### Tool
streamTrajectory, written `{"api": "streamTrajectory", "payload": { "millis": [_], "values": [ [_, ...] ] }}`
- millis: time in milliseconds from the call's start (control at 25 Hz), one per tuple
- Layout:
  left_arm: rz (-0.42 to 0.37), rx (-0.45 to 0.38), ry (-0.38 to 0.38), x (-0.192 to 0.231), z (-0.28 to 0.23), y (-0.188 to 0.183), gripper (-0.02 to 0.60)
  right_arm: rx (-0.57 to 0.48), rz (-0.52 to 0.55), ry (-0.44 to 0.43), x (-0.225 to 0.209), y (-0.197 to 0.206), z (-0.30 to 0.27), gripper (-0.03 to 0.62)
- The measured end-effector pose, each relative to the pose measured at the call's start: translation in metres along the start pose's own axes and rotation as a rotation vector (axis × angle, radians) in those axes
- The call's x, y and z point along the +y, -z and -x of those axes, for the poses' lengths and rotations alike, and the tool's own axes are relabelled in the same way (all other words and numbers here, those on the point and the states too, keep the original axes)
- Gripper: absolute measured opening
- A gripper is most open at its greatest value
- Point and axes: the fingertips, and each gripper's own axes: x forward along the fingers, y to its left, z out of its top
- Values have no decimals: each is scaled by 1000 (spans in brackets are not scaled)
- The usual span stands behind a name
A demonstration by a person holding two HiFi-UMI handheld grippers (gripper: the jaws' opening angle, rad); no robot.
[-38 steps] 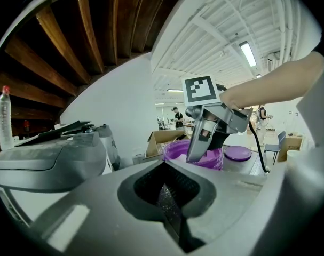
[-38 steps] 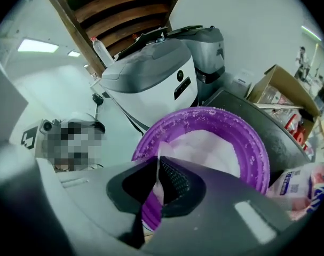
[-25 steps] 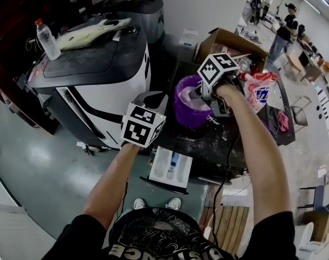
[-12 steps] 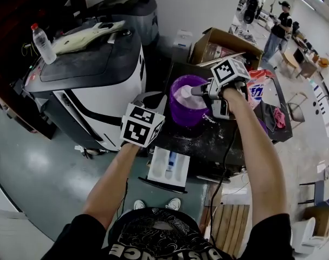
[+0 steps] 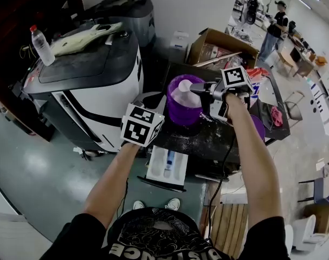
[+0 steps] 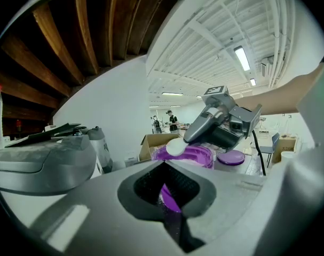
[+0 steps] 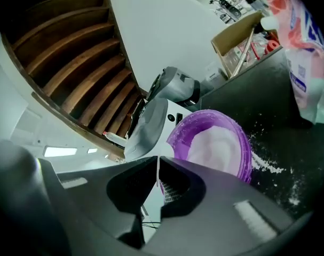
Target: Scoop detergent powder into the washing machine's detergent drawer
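Observation:
A purple bowl (image 5: 178,110) of white powder stands on the black table (image 5: 207,140), beside the washing machine (image 5: 88,80). The white detergent drawer (image 5: 169,167) is pulled out below it. My right gripper (image 5: 195,89) points left over the bowl, shut on the thin handle of a white scoop (image 6: 175,147); the handle's edge (image 7: 158,177) shows between the jaws. My left gripper (image 5: 153,101) is at the bowl's left side with its jaws shut on the bowl's purple rim (image 6: 170,196). The powder (image 7: 218,145) fills most of the bowl.
A pink-and-white detergent bag (image 7: 306,52) and a purple lid (image 6: 231,157) sit on the table's right. Powder is spilled near the bowl (image 7: 268,167). A cardboard box (image 5: 218,45) stands behind it, a water bottle (image 5: 39,42) on the machine. People stand far back.
My right gripper has lifted out of the bowl, moved right and turned to point left, bringing the scoop up over the powder. The left gripper has stayed put.

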Motion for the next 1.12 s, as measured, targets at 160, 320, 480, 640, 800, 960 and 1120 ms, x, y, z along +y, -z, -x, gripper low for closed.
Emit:
{"api": "streamTrajectory", "payload": {
  "millis": [160, 320, 480, 640, 800, 960, 1120],
  "values": [
    [1, 0, 5, -4, 1, 1, 2, -61, -67, -56, 1, 1, 4, 38],
    [1, 0, 8, -6, 1, 2, 2, -123, -140, -104, 1, 3, 7, 38],
    [3, 1, 10, -7, 2, 4, 2, -193, -217, -165, 1, 5, 9, 38],
    [8, 2, 13, -6, 2, 6, 2, -248, -274, -214, 4, 6, 11, 38],
    [5, 0, 19, -8, 1, 5, 2, -304, -324, -258, 2, 5, 14, 38],
    [4, -3, 22, -8, 1, 4, 2, -355, -372, -318, 7, 6, 17, 38],
    [8, -3, 30, -8, 2, 7, 2, -368, -377, -331, 11, 14, 19, 38]
  ]
}}
